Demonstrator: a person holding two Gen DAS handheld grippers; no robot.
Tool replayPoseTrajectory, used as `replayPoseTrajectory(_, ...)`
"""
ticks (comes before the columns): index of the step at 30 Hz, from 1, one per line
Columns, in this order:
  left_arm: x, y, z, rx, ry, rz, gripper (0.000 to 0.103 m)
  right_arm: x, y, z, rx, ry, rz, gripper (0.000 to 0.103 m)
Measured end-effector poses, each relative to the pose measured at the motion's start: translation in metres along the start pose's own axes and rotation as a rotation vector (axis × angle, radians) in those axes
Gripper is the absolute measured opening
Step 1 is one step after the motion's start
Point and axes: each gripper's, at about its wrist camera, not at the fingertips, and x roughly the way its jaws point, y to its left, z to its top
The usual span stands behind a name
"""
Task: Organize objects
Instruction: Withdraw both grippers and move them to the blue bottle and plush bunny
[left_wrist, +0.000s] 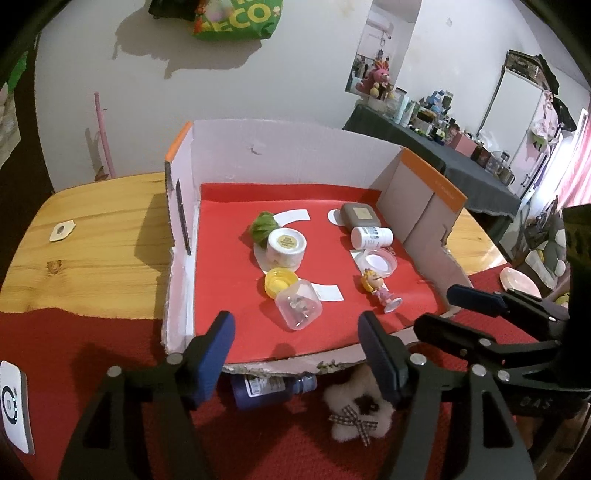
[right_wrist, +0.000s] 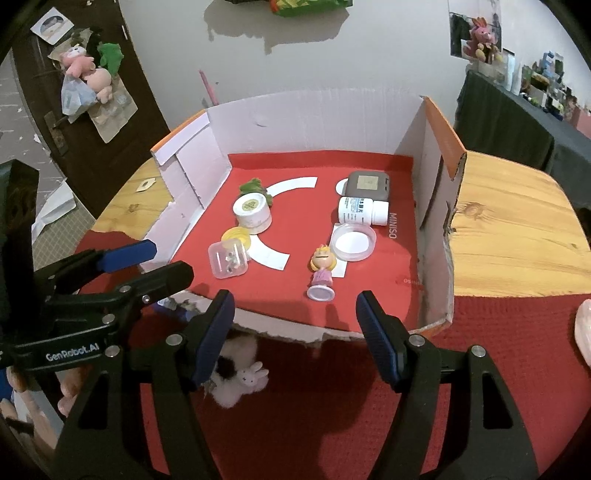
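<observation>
Both tools empty right now: left tool (left_wrist: 295, 354) and right tool (right_wrist: 295, 332) hang with jaws apart, tilted down at the near edge of the cardboard box (left_wrist: 295, 147) on the worktop. The figurine (right_wrist: 322, 271) stands near-right on the red liner. Looks light, rigid, top-heavy; I'd pinch the pink body, not the round head.

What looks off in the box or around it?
The box's front edge is torn and ragged. A blue bottle lies on its side, half under that edge, next to a plush toy. Inside, the white pill bottle also lies on its side.
</observation>
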Motion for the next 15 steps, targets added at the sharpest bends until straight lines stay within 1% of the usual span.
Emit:
replayPoseTrajectory(1,-0.001,0.0,0.0,0.0,-0.001,-0.001,0.071,-0.001,0.0,0.0,-0.001,-0.003,0.0,0.07)
replayPoseTrajectory(2,-0.002,0.0,-0.001,-0.001,-0.002,-0.001,0.071,-0.003,0.001,0.0,-0.004,-0.009,-0.001,0.074)
replayPoseTrajectory(3,-0.003,-0.001,-0.001,0.0,-0.003,-0.001,0.071,-0.005,0.002,-0.001,-0.008,-0.015,-0.003,0.076)
replayPoseTrajectory(6,-0.005,-0.003,-0.002,0.004,-0.011,0.005,0.077,-0.011,0.004,-0.002,-0.011,-0.024,-0.003,0.076)
replayPoseTrajectory(9,-0.01,-0.006,-0.003,0.019,-0.027,0.027,0.079,-0.016,0.006,-0.004,-0.013,-0.033,-0.002,0.076)
replayPoseTrajectory(12,-0.014,-0.007,-0.005,0.024,-0.04,0.041,0.086,-0.02,0.006,-0.007,-0.014,-0.04,-0.005,0.076)
replayPoseTrajectory(15,-0.018,-0.006,-0.006,0.02,-0.045,0.042,0.087,-0.022,0.007,-0.01,-0.017,-0.041,-0.001,0.076)
